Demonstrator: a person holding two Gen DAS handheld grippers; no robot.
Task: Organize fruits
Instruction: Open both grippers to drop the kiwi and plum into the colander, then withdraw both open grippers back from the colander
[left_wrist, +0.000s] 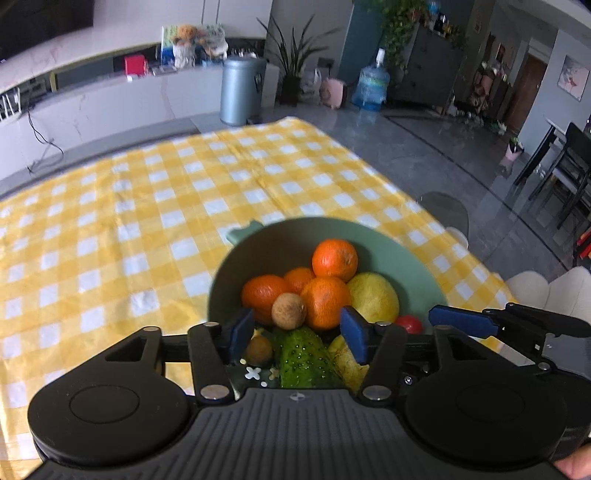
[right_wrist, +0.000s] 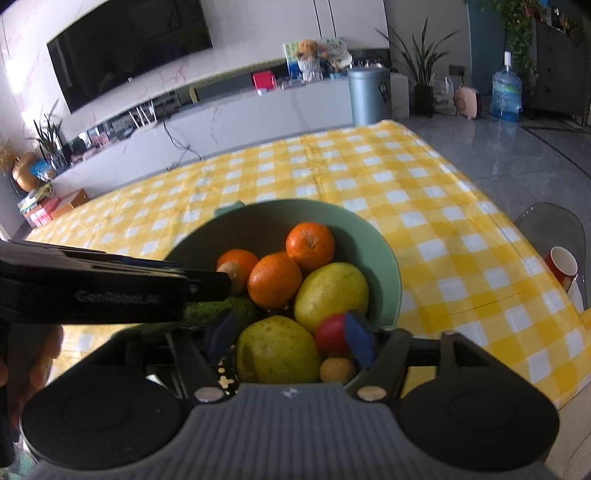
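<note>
A green bowl sits on the yellow checked tablecloth and holds several oranges, two yellow-green fruits, a green cucumber, a small red fruit and small brown round fruits. My left gripper is open over the near side of the bowl, above the cucumber. My right gripper is open over the near yellow-green fruit, its right pad beside the red fruit. The left gripper's body crosses the right wrist view.
The yellow checked tablecloth covers the table beyond the bowl. A red cup stands past the table's right edge. A grey bin and a white counter stand behind the table.
</note>
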